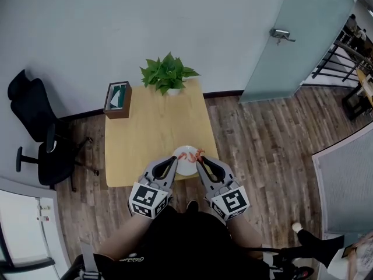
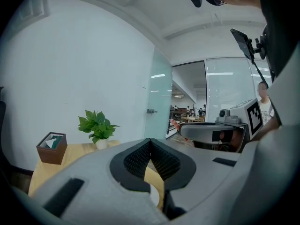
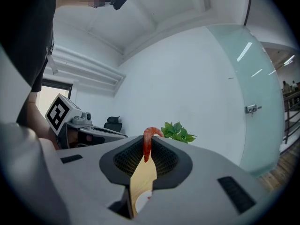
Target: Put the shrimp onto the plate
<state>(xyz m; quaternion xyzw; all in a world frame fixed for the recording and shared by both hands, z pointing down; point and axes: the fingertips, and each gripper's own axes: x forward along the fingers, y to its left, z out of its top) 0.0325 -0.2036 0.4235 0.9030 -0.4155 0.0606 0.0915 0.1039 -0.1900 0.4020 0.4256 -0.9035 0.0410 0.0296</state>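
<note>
Jaws of the right gripper [image 3: 150, 139] are closed on a red shrimp [image 3: 146, 145], which is held at the right rim of the white plate [image 1: 185, 163] on the wooden table [image 1: 151, 127]. Jaws of the left gripper [image 2: 150, 142] are pressed together with nothing between them, at the plate's left rim.

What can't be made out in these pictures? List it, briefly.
Plate: in the head view the left gripper and right gripper cover its sides; each gripper view shows only a sliver.
Shrimp: far end hidden behind the jaws in the right gripper view; tiny in the head view.
Other shrimp on the plate: too small to tell.
</note>
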